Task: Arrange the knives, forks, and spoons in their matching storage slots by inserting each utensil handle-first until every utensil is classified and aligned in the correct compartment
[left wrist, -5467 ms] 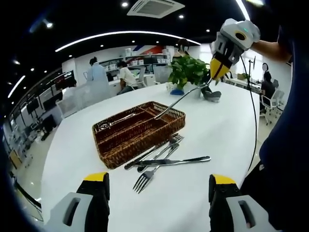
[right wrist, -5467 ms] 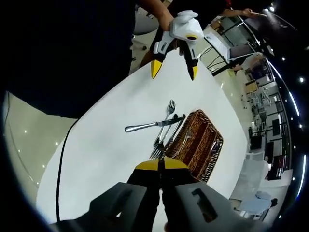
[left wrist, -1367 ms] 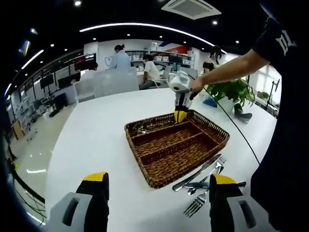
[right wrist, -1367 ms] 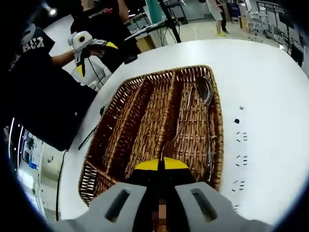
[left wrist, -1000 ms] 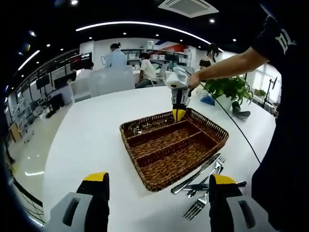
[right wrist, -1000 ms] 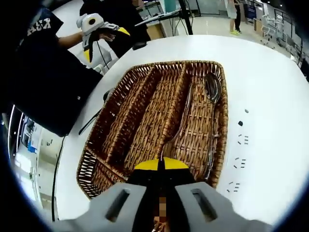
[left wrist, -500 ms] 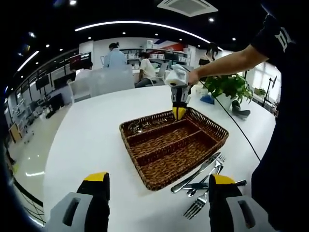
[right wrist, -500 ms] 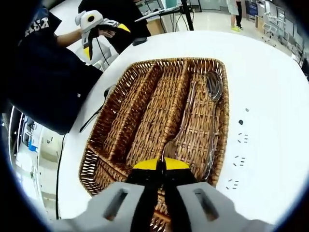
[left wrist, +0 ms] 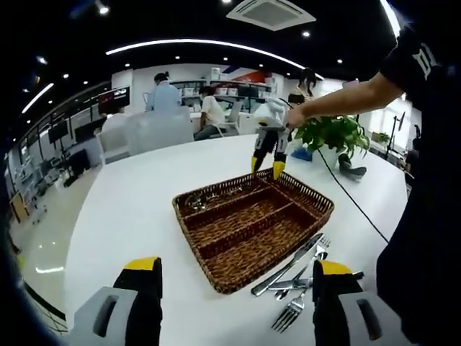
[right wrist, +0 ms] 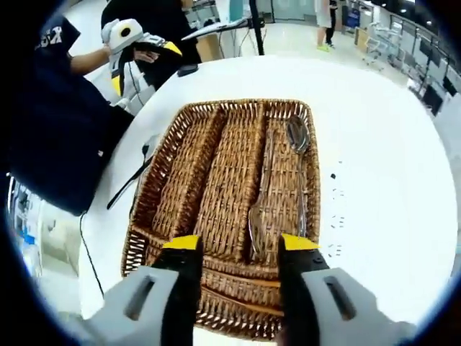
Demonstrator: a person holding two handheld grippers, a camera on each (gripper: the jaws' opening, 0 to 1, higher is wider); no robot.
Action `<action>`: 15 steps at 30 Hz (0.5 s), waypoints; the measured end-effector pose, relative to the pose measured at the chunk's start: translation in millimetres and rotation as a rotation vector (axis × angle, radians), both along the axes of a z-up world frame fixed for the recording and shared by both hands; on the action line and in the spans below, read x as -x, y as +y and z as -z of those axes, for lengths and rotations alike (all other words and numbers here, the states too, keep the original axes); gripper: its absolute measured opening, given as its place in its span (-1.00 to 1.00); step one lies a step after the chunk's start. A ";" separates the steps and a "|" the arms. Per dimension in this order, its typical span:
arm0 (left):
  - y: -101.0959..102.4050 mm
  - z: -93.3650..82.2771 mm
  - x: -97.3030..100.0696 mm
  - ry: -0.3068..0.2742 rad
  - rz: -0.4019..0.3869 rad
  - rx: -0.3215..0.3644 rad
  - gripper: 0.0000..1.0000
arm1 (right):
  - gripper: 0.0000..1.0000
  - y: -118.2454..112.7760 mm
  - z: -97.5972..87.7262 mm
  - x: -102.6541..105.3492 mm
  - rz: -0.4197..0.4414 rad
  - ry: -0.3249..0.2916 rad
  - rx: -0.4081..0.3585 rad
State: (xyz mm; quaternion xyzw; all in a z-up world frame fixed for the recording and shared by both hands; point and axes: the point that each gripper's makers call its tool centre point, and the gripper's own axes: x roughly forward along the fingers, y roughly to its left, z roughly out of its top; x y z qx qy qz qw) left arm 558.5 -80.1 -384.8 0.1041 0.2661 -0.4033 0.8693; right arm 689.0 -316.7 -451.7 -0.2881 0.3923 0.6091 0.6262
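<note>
- Right hand-held gripper (right wrist: 238, 244): jaws apart above the wicker tray (right wrist: 189, 137), over 2 spoons (right wrist: 297, 137) in 1 end compartment.
- Left hand-held gripper (left wrist: 232, 268): jaws apart, facing loose cutlery (left wrist: 292, 268) on the white counter (left wrist: 130, 209).

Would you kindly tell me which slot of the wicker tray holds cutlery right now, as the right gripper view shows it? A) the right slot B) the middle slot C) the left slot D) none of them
A: the spoons lie in the tray's right slot, and the other two slots show bare wicker.
</note>
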 end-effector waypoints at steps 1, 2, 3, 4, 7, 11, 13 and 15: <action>-1.0 -0.9 1.0 -0.002 0.009 0.006 0.82 | 0.06 -0.8 -4.7 8.9 0.013 -0.009 -0.018; -1.2 -0.9 1.9 0.000 0.014 0.007 0.84 | 0.09 -2.0 -7.4 11.1 0.038 -0.031 -0.025; -2.2 -1.7 3.7 -0.001 0.024 0.008 0.84 | 0.13 -2.0 -12.1 17.2 0.073 -0.053 -0.052; -2.6 -2.0 4.1 -0.002 0.026 0.009 0.85 | 0.17 -3.6 -15.9 25.4 0.103 -0.065 -0.071; -8.7 -4.8 9.6 -0.005 0.055 0.027 0.91 | 0.30 -8.4 -22.1 37.8 0.166 -0.110 -0.096; -15.3 -6.6 15.9 -0.038 0.099 0.009 0.99 | 0.60 -13.4 -39.3 55.2 0.319 -0.213 -0.162; -17.7 -8.8 18.6 -0.041 0.105 0.020 0.99 | 0.69 -13.1 -50.1 68.1 0.392 -0.258 -0.217; -21.1 -9.4 23.2 -0.040 0.119 0.028 0.99 | 0.79 -18.8 -54.7 81.1 0.472 -0.289 -0.233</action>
